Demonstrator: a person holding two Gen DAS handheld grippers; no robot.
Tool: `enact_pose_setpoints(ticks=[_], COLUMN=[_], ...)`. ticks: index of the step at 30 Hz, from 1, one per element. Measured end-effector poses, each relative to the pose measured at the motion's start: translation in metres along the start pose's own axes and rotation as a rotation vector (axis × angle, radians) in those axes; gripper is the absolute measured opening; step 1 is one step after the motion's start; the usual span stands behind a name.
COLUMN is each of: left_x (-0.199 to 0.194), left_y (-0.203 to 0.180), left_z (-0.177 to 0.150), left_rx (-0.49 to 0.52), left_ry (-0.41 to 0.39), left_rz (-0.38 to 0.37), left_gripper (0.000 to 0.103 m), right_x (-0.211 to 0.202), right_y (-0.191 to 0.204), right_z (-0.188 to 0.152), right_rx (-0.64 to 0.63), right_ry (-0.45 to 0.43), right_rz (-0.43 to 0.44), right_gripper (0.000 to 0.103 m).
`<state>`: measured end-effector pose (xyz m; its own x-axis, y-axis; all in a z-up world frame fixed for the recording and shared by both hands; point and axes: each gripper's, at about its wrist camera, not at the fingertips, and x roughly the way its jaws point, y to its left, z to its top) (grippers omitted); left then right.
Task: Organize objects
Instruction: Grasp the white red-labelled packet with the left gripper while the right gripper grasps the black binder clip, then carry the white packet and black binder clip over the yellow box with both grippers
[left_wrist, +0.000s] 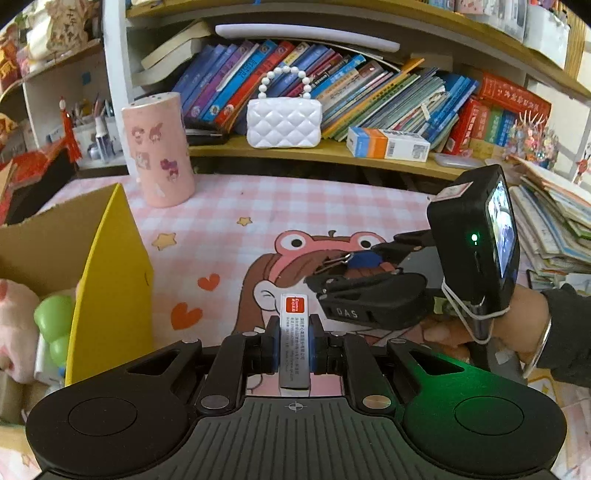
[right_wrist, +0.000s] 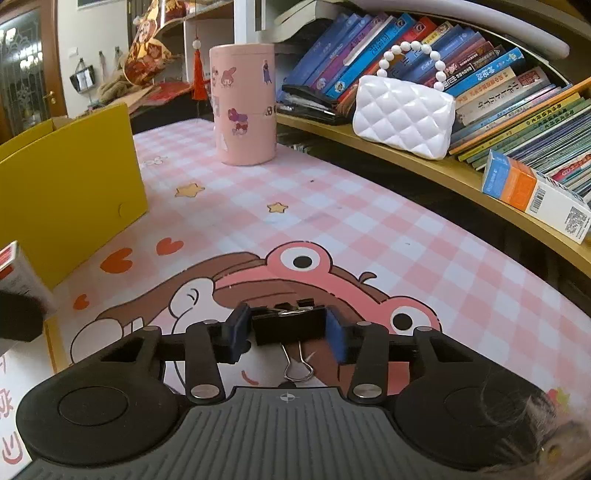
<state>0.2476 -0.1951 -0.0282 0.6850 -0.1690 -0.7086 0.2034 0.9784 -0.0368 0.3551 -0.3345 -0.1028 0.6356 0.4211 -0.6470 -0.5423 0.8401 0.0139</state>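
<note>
Between your left gripper's (left_wrist: 294, 345) blue pads sits a slim grey box with a red label (left_wrist: 293, 341), clamped by its narrow sides; its long axis runs straight ahead along the fingers, red end pointing away from you toward the shelf. In that view it hangs over the pink checked mat (left_wrist: 332, 206) with its cartoon frog-hat figure.

Your right gripper (right_wrist: 290, 330) has a black binder clip (right_wrist: 290, 326) between its pads. The clip's body lies crosswise, spanning from one pad toward the other, with one wire handle pointing back toward you and the others folded to the far side. The right pad touches the clip's end; at the left pad a thin gap seems to remain, so you cannot call this a firm grip. From the left wrist view, the same gripper (left_wrist: 332, 267) reaches in from the right, clip handle poking out at its tip, with your hand (left_wrist: 454, 332) on the grip below.

Left of both tools stands an open yellow cardboard box (left_wrist: 110, 288) with plush toys inside. Farther back on the mat is a pink sticker-covered cylinder (left_wrist: 159, 147). Behind it, on the wooden shelf (left_wrist: 332, 153), rest a white quilted purse with a bead handle (left_wrist: 283, 122), leaning books and a blue-and-orange carton (left_wrist: 388, 142).
</note>
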Motion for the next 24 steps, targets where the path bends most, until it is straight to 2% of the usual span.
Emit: enact_pose_setpoints(ticks=[3,13,18,24], left_x=[-0.005,-0.030,-0.047,-0.068], left_y=[0.000,0.004,0.004,0.011], left_z=[-0.002,-0.020,-0.030,-0.048], left_rx=[-0.002,-0.019,-0.007,0.035], left_ry=[-0.009,-0.020,-0.046,-0.057], left_rz=[-0.006,-0.049,-0.096,-0.157], left_gripper=[0.013,0.013,0.013,0.013], right_x=[-0.009,-0.071,-0.104,-0.144], right_y=[0.000,0.026,0.045,0.079], right_z=[0.000,-0.013,-0.024,-0.039], right_rx=[0.043,0.159,0.267,0.331], right_ry=[-0.003,-0.014,-0.006,0.007], right_rz=[-0.016,-0.159,-0.245,-0.327], right_gripper=[0.040,0.040,0.040,0.040])
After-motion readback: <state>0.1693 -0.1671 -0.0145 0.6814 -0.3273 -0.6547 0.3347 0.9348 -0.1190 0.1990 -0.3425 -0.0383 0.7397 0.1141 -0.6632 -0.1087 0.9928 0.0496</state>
